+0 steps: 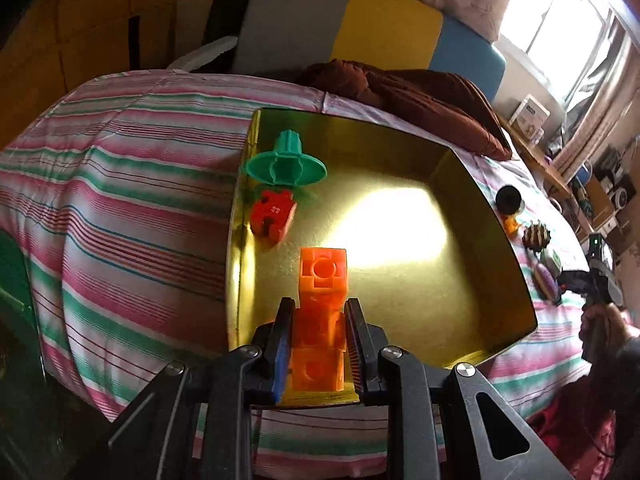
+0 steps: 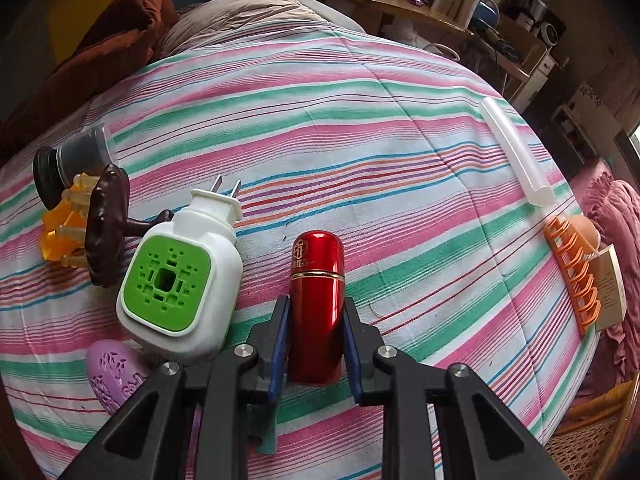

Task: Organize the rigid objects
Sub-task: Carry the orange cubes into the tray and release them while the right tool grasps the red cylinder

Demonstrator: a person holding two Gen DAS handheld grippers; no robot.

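Your gold tray (image 1: 480,216) on the striped bedspread (image 1: 120,200) holds only a green piece (image 1: 286,162) and a red block (image 1: 274,216). Your left gripper (image 1: 320,312) clamps an orange block (image 1: 322,280) over the tray; your right gripper (image 2: 316,312) clamps a red capsule (image 2: 316,280) on the bed. The plug-in unit (image 2: 180,276), comb (image 2: 572,276) and other items remain outside.

Orange block (image 1: 322,300), red capsule (image 2: 316,304), both gripped

The purple oval piece (image 2: 116,376) is half hidden behind the right gripper's arm; the shelf clutter (image 1: 600,192) past the bed's far edge is too small to identify.
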